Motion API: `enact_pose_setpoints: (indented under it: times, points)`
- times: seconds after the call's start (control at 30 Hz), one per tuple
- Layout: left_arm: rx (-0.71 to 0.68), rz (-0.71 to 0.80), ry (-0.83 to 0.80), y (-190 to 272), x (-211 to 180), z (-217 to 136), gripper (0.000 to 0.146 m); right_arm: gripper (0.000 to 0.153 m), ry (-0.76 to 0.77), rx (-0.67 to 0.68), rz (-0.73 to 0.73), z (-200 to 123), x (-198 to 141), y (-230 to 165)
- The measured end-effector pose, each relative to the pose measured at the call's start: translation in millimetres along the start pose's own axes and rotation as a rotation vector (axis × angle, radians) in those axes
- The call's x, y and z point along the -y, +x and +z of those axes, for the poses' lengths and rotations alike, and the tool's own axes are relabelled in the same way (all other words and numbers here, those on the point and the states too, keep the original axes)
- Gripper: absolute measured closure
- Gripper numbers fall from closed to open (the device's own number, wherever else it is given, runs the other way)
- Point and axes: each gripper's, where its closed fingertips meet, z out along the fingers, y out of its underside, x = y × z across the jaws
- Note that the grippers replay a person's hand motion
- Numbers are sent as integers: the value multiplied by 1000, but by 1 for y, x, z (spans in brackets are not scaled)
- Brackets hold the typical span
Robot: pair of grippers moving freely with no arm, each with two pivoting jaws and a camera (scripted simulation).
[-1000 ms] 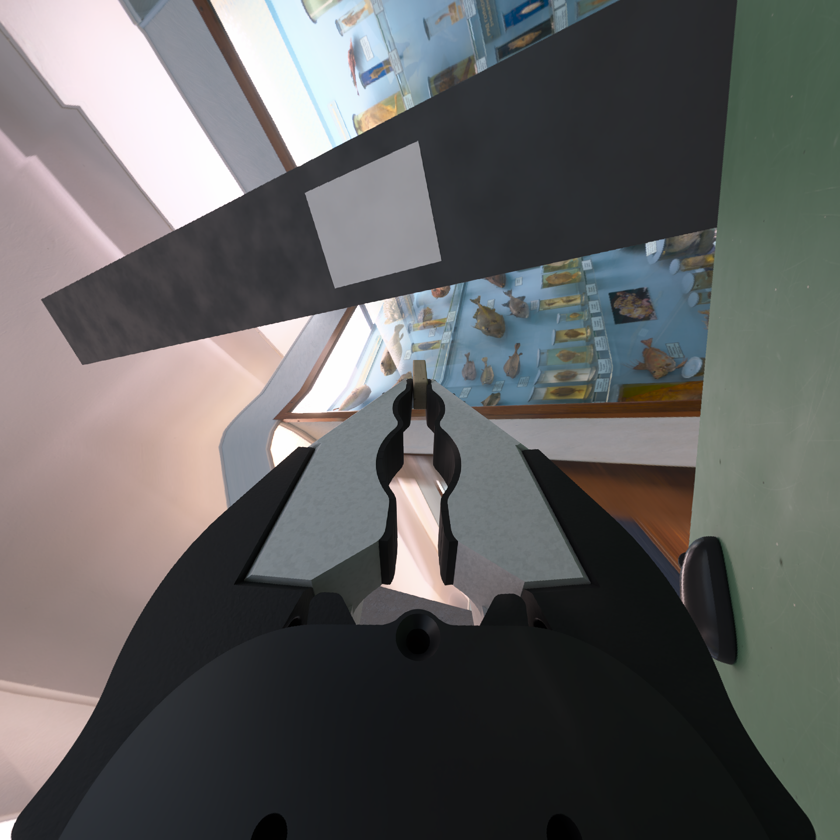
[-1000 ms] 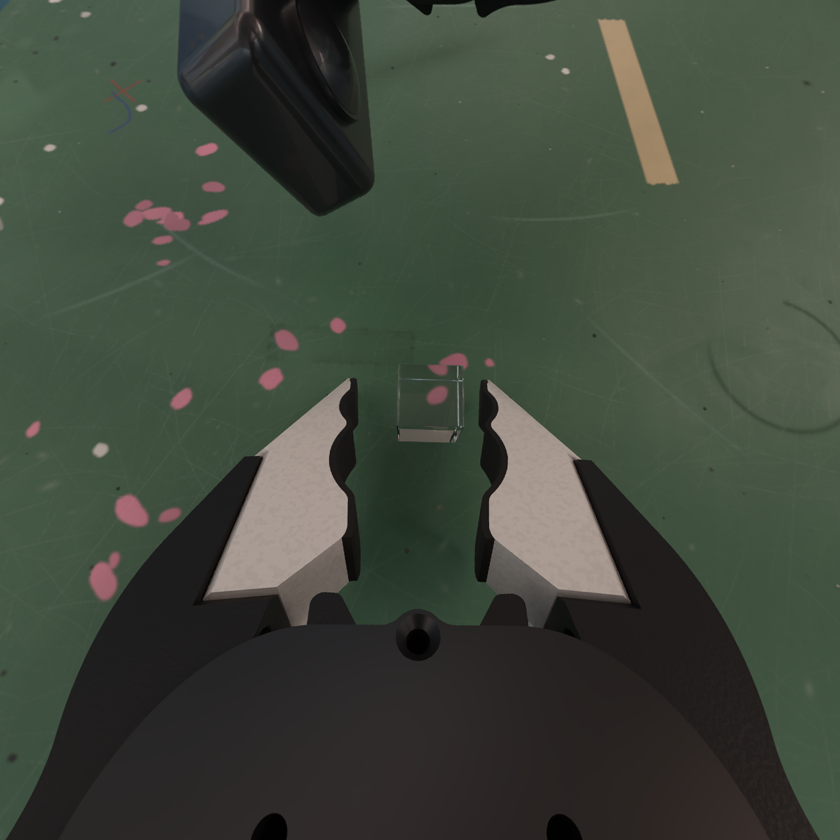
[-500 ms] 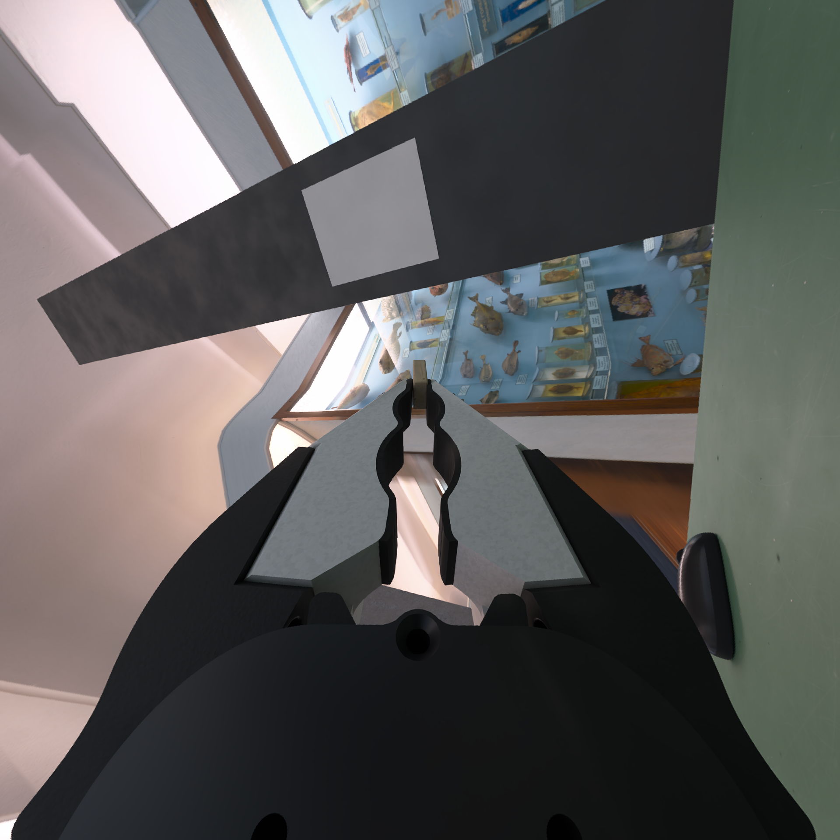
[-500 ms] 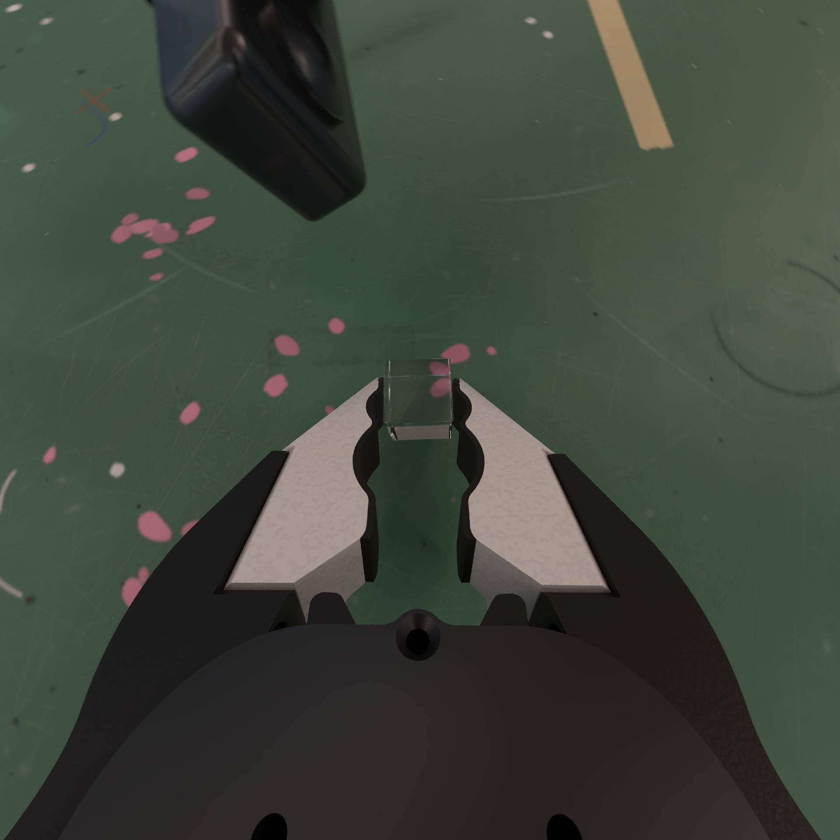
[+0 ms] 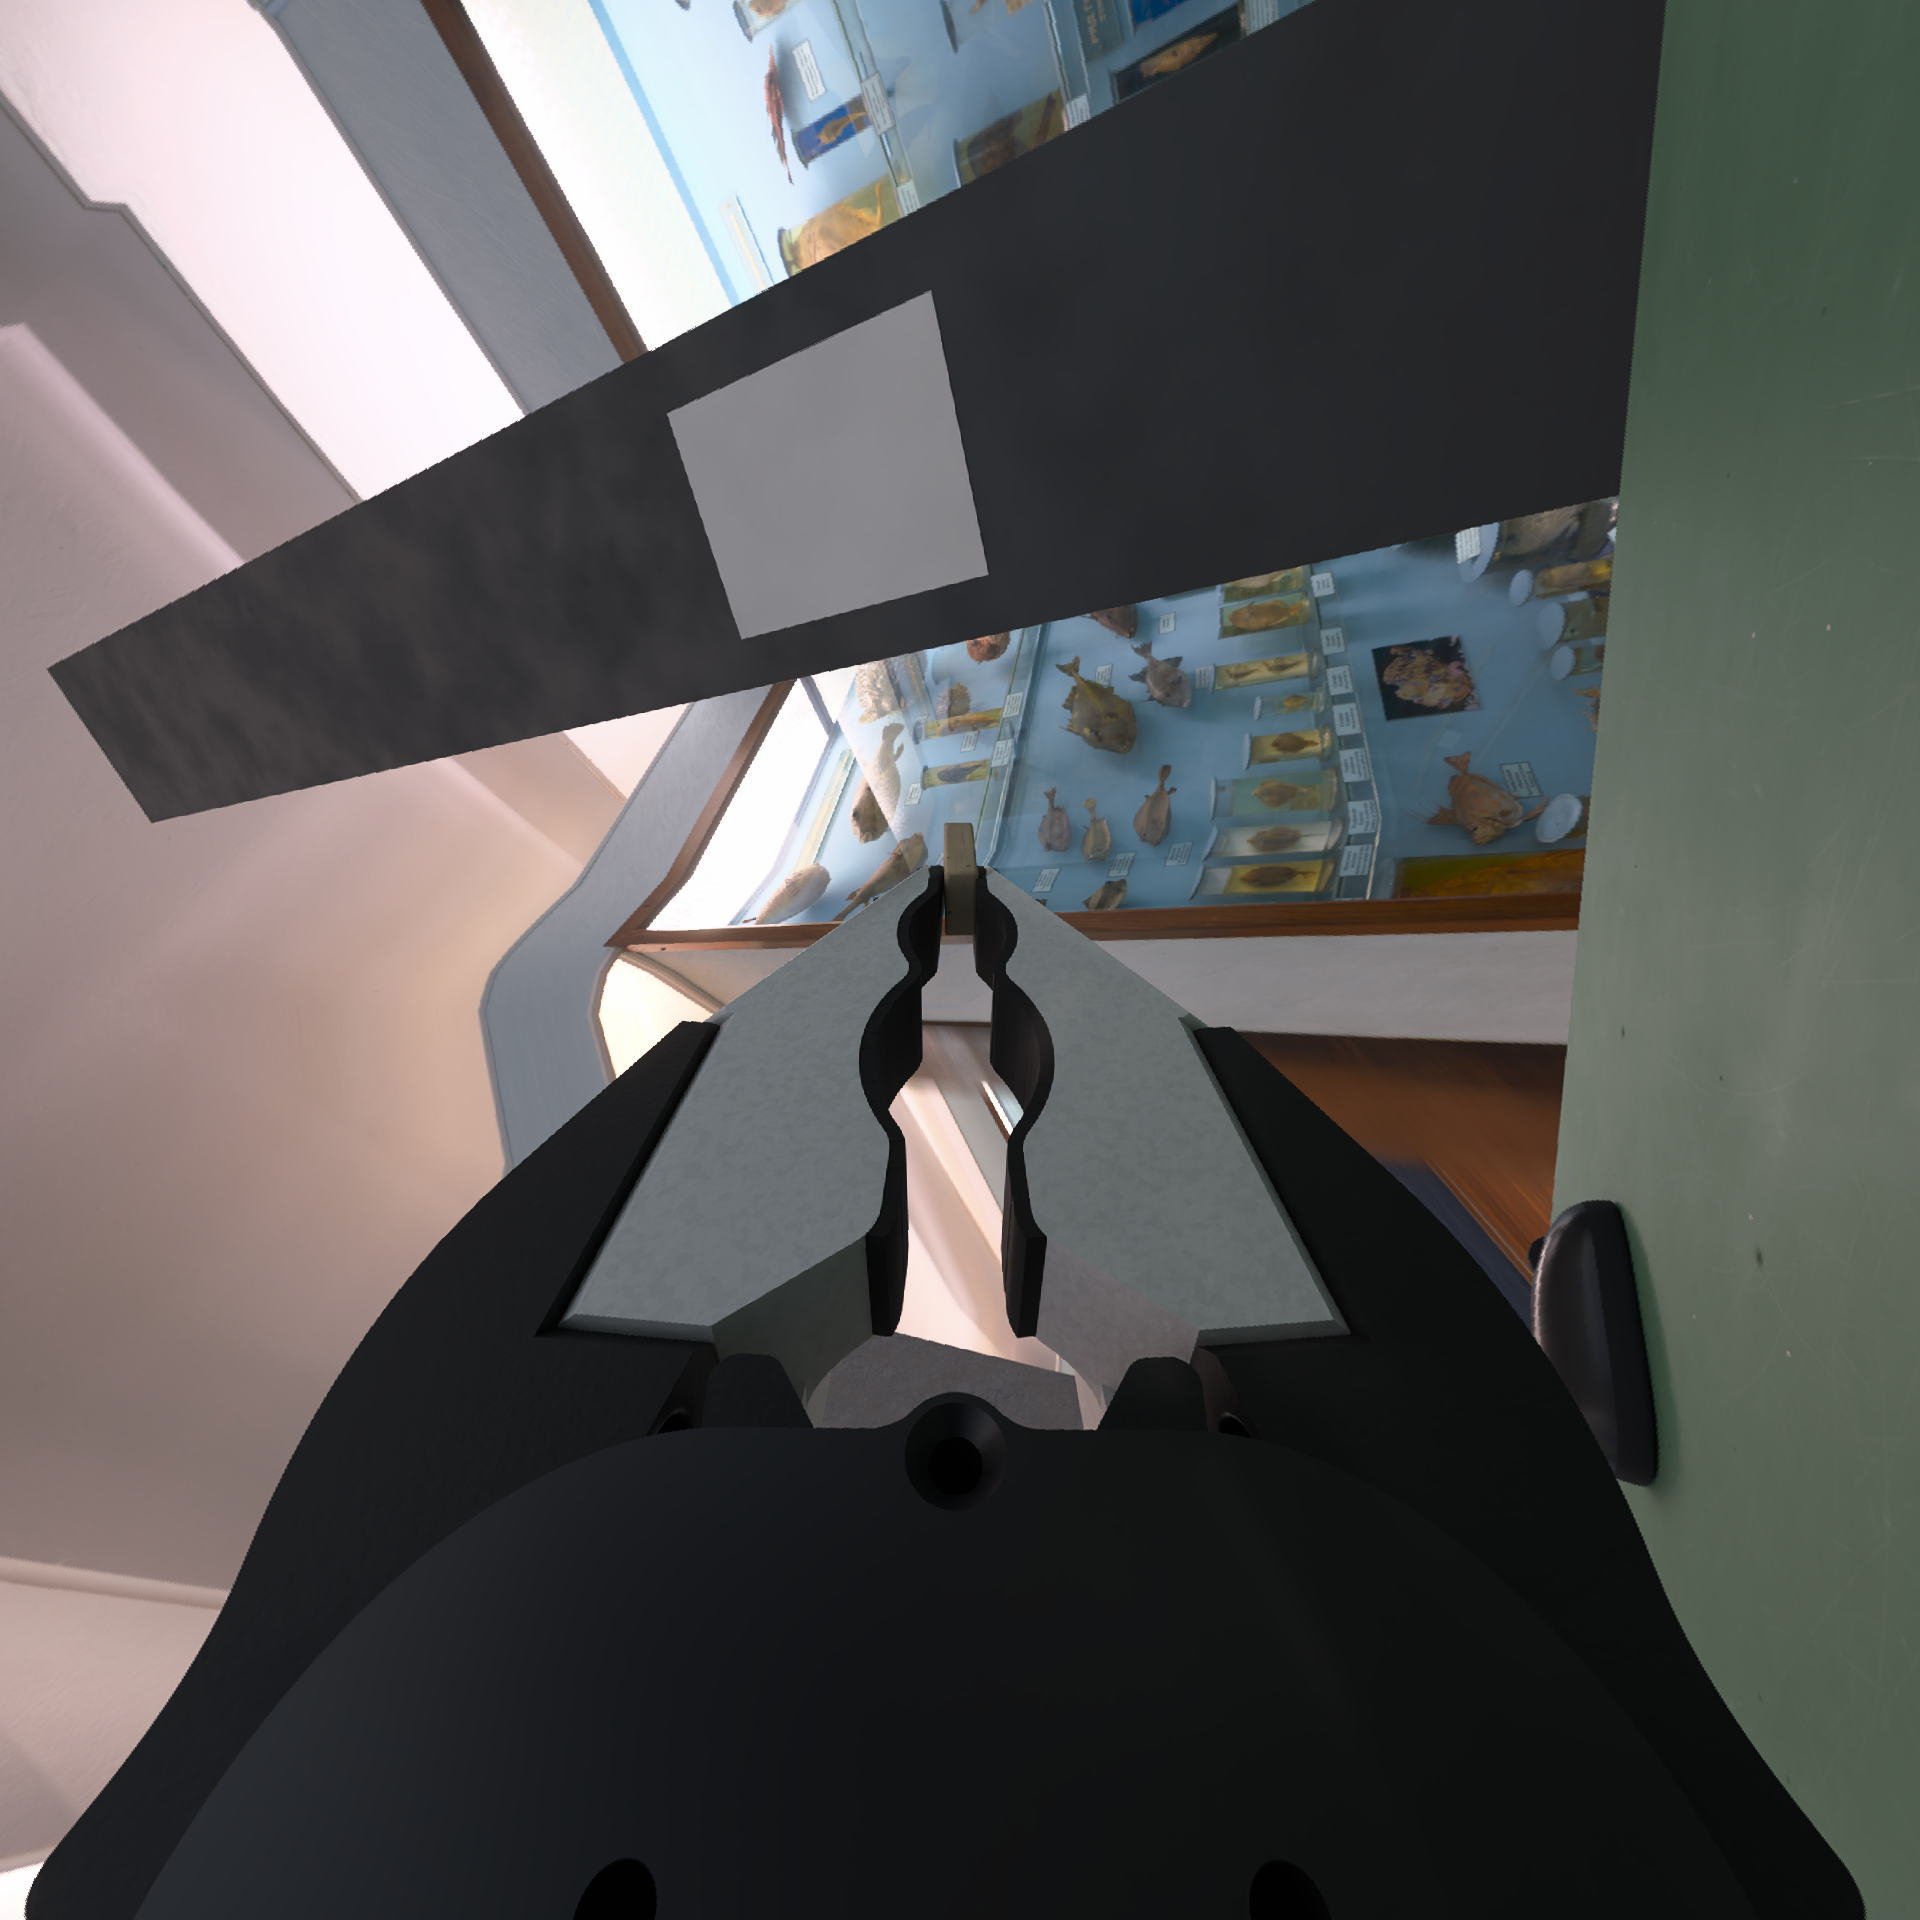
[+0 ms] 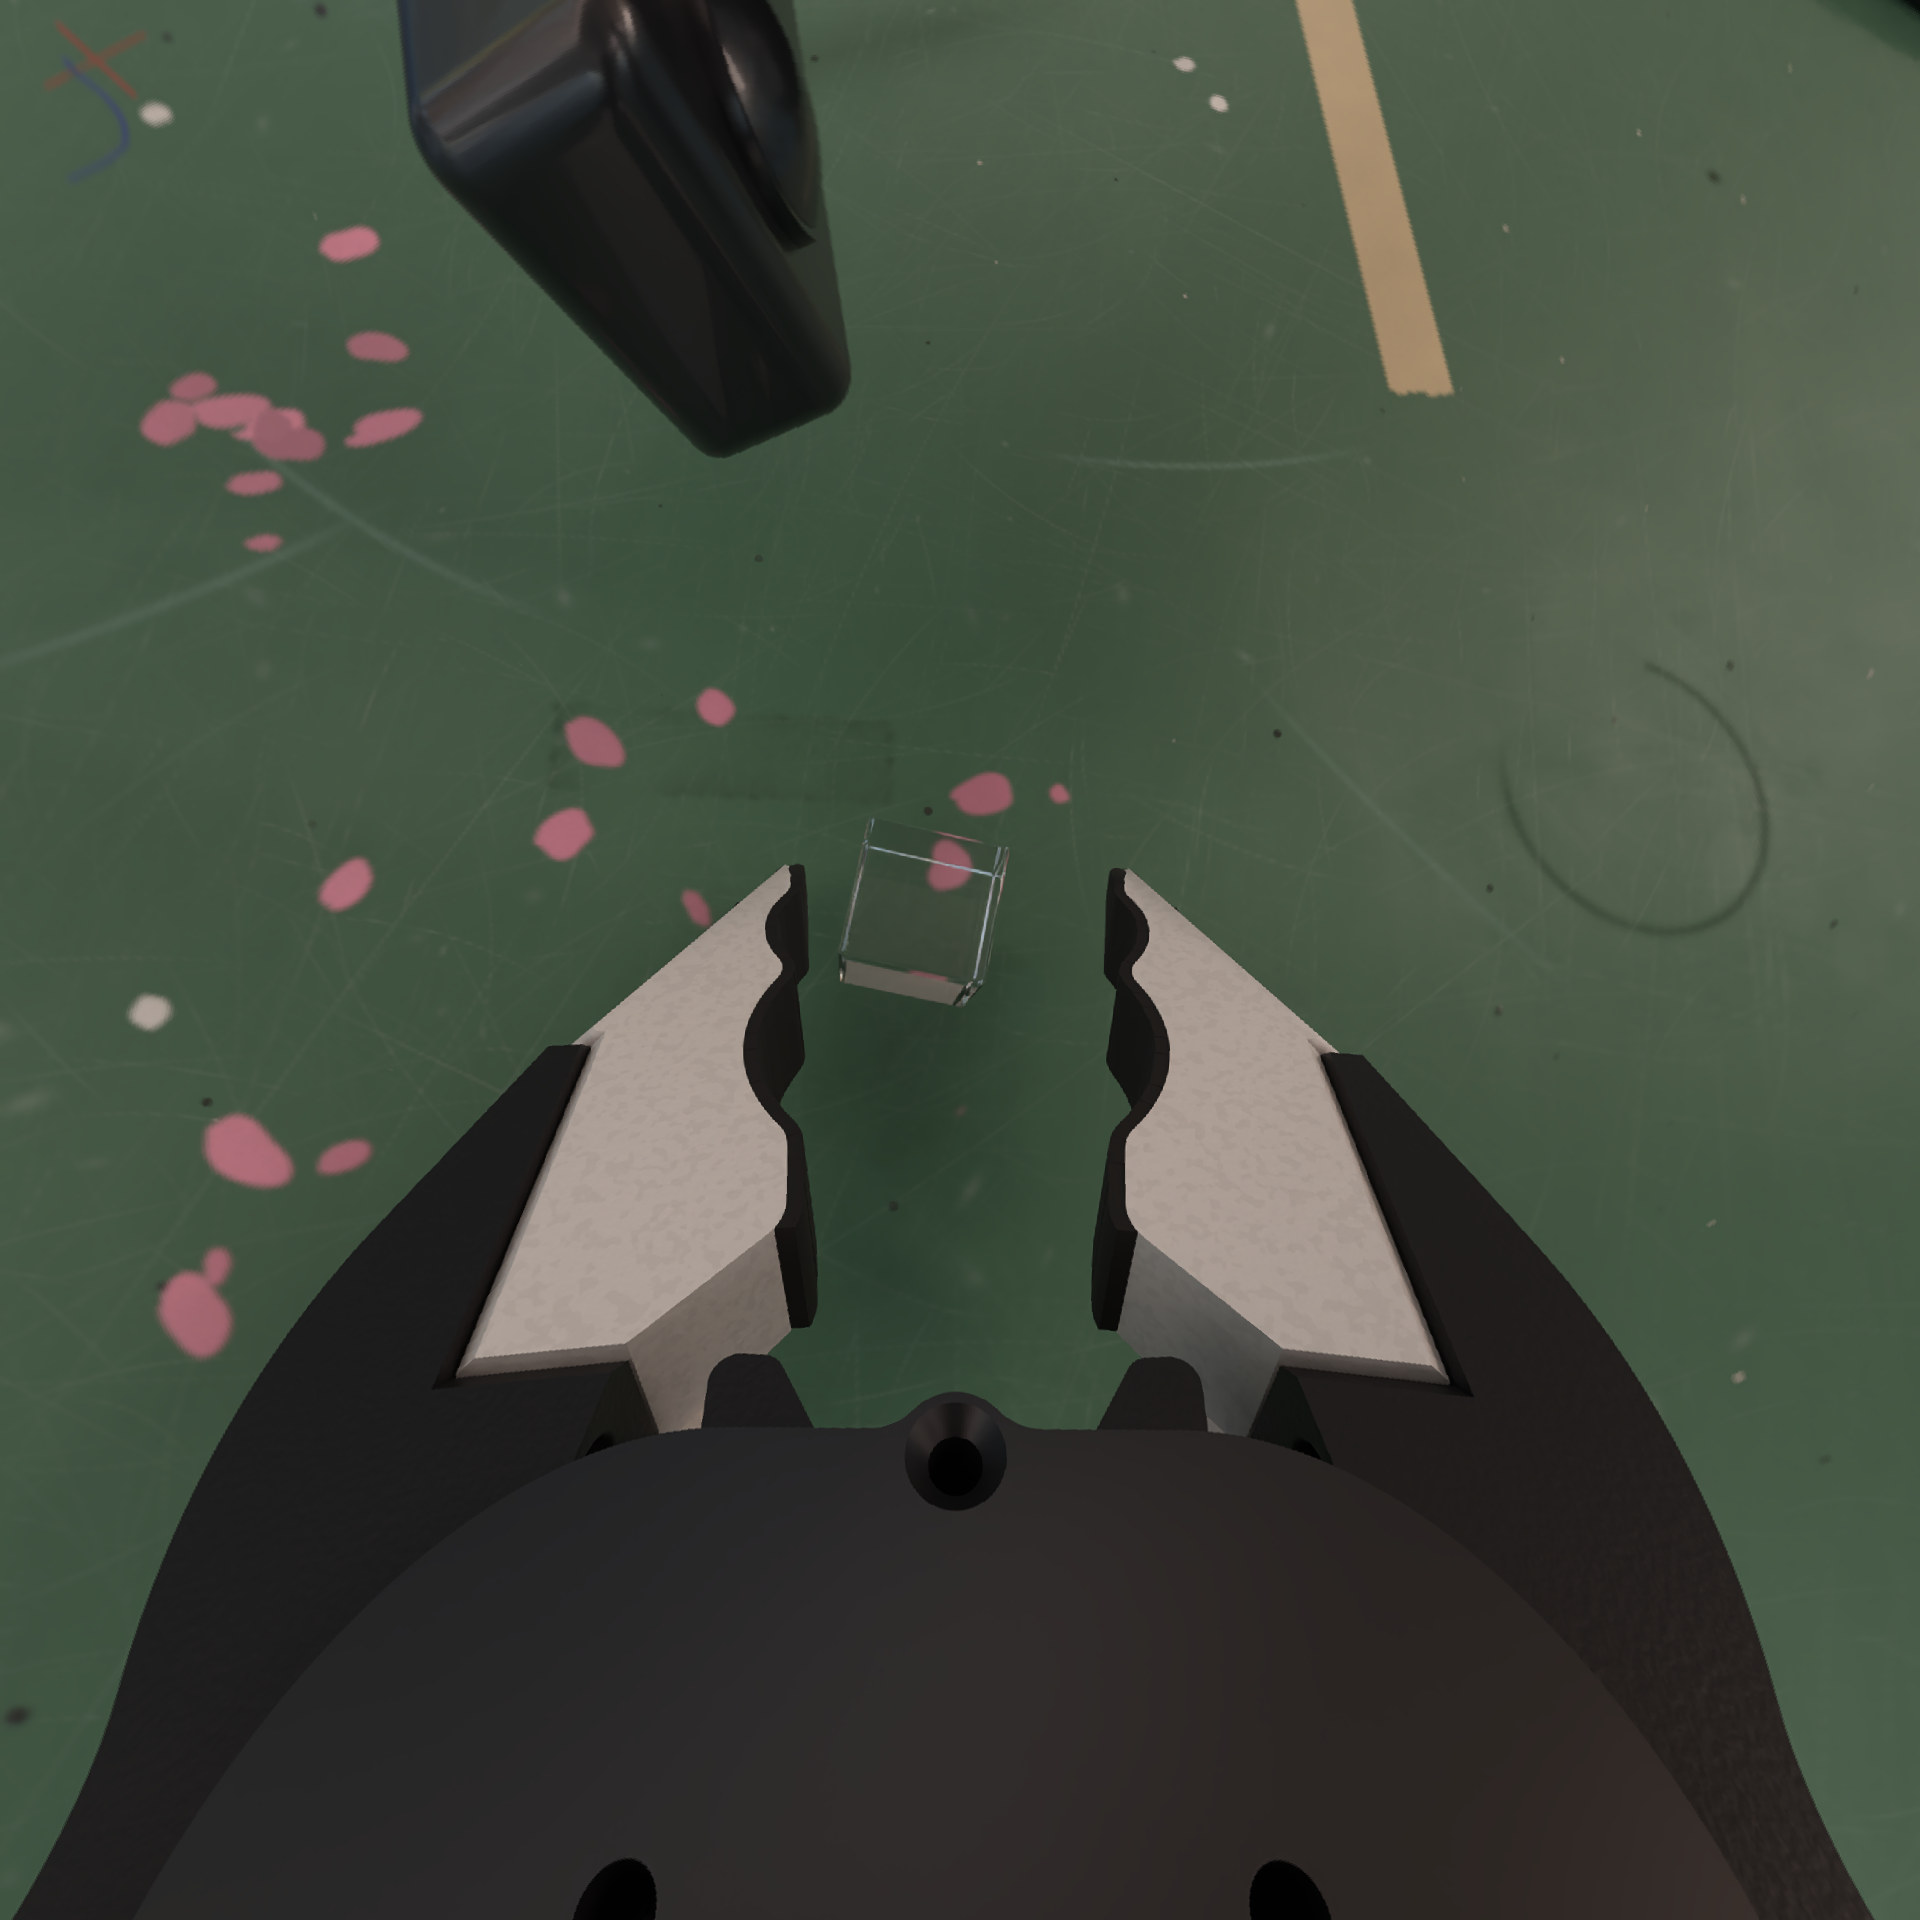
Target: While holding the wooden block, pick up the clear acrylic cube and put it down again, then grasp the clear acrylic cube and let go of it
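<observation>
**While Pinching the Block, Square Up on the Cube**

Left wrist view: shows the left tongs (image 5: 961, 883) drawn narrow, clamped at the very tips on the wooden block (image 5: 960, 864). Points away from the work, with the green tabletop (image 5: 1766, 727) running up the right edge and a dark beam (image 5: 1195, 395) and a blue display case (image 5: 1299, 769) beyond. Gives no sight of the cube.

Right wrist view: looks down on the tabletop, speckled with pink spots (image 6: 249, 1151) and crossed by a tan tape strip (image 6: 1371, 197). Shows the right tongs (image 6: 956, 883) spread wide and holding nothing. Places the clear acrylic cube (image 6: 923, 925) between the fingertips, nearer the left finger (image 6: 665, 1122), touching neither, and twisted out of square with both. Cannot tell whether it sits flat. Catches the dark body of the left tongs high in the frame.

Probably a grasp or a release of the cube; cannot tell which from here.

To grasp well:
- Shift slightly left to centre the cube in the gap.
- Rotate until both pads face flat sides, not corners.
- Push forward for deeper contact than the tips alone.
- Close slowly; likely slick, and apt to spin or squirt out.
- Hold the left pinch firm throughout.
</observation>
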Motion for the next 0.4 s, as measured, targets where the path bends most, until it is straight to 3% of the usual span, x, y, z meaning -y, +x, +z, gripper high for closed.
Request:
enact_pose_setpoints:
  times: [0.4]
  points:
    - [-3,0,1,0,1,0,142,96,-23,3,100,3,-2,3]
